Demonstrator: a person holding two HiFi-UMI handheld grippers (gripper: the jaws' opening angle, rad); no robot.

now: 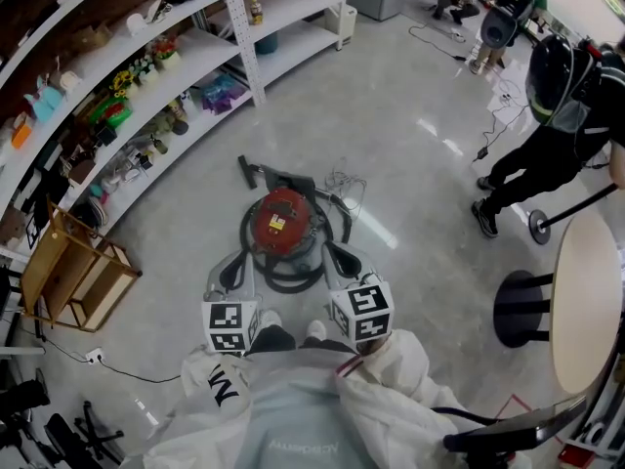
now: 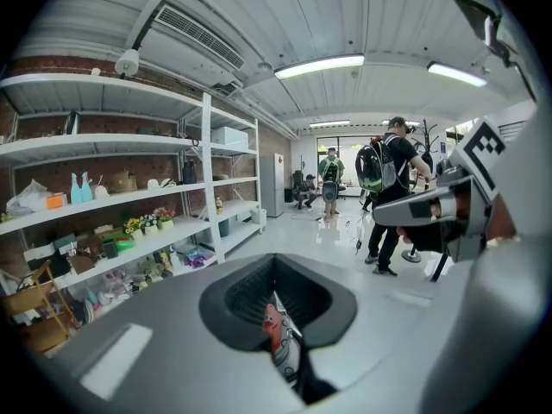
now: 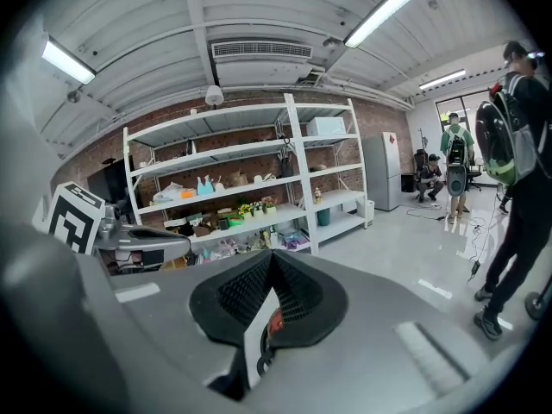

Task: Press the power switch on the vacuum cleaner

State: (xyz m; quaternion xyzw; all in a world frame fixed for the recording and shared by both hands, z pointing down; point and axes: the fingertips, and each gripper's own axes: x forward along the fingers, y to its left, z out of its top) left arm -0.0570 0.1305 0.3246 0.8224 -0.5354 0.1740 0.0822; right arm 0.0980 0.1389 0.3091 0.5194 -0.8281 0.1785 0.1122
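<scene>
A round vacuum cleaner (image 1: 281,225) with a red top and grey body stands on the pale floor just ahead of my feet, its black hose (image 1: 293,283) curled around it. My left gripper (image 1: 237,262) hovers at its near left and my right gripper (image 1: 337,259) at its near right, both above the floor. In the left gripper view the jaws (image 2: 276,270) meet, and a sliver of the red vacuum (image 2: 274,330) shows through the pad gap. It is the same in the right gripper view (image 3: 270,270), with a red patch of vacuum (image 3: 274,322) below. Neither holds anything. The switch itself is not distinguishable.
White shelving (image 1: 146,76) full of small items lines the left. A wooden crate frame (image 1: 73,272) stands at the near left, with a cable (image 1: 98,360) on the floor. A person with a backpack (image 1: 557,115) stands at the far right beside a round table (image 1: 586,301).
</scene>
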